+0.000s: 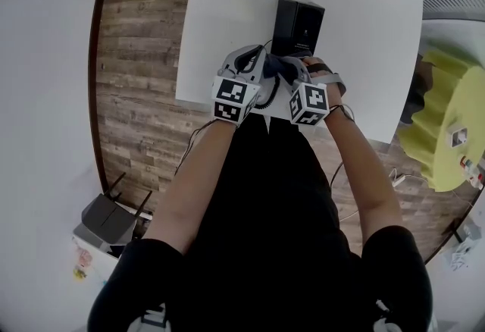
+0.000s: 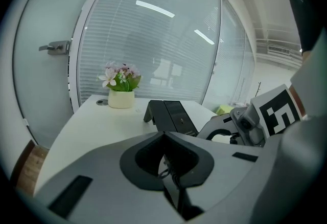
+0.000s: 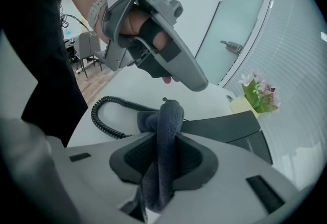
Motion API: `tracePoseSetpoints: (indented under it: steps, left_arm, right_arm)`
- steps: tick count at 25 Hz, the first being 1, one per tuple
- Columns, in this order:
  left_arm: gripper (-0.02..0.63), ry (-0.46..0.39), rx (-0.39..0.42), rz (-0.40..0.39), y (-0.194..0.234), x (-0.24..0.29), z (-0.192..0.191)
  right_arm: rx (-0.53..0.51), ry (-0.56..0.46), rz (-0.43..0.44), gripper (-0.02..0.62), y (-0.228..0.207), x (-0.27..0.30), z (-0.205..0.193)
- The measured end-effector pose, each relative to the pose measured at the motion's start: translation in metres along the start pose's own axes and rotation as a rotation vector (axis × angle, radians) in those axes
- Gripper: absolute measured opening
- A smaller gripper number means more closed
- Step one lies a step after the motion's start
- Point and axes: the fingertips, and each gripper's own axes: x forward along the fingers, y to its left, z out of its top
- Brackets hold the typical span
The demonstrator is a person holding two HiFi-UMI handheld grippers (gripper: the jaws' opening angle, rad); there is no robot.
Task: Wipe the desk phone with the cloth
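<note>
Gripping a dark grey cloth (image 3: 171,115) tight in the right gripper's (image 3: 164,141) jaws, just short of the black desk phone (image 1: 298,26) sitting on the white desk (image 1: 364,35), coiled cord (image 3: 104,115) nearby; holding the left gripper (image 2: 164,135) close alongside, jaws pressed together and empty, facing a flowerpot (image 2: 121,98).

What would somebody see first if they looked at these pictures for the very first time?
Probably the dark cloth, pinched upright in the right gripper and poking out like a little tail. Just beyond it, the black desk phone sits on the white table, its curly cord looping on the tabletop. A small pot of flowers stands at the table's far edge.
</note>
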Motion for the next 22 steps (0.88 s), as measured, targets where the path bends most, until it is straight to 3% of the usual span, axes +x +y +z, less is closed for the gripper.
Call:
tracePoseSetpoints:
  steps: [5, 14, 22]
  left_arm:
    - [0.009, -0.022, 0.003, -0.004, -0.009, -0.01, 0.007]
    - [0.009, -0.151, 0.021, -0.026, -0.015, -0.045, 0.07]
    - [0.009, -0.28, 0.159, -0.096, -0.043, -0.087, 0.126]
  right_arm:
    - [0.055, -0.027, -0.016, 0.109, 0.007, -0.012, 0.001]
    - [0.287, -0.208, -0.171, 0.109, -0.042, -0.096, 0.024]
    - [0.388, -0.353, -0.317, 0.109, -0.075, -0.181, 0.05]
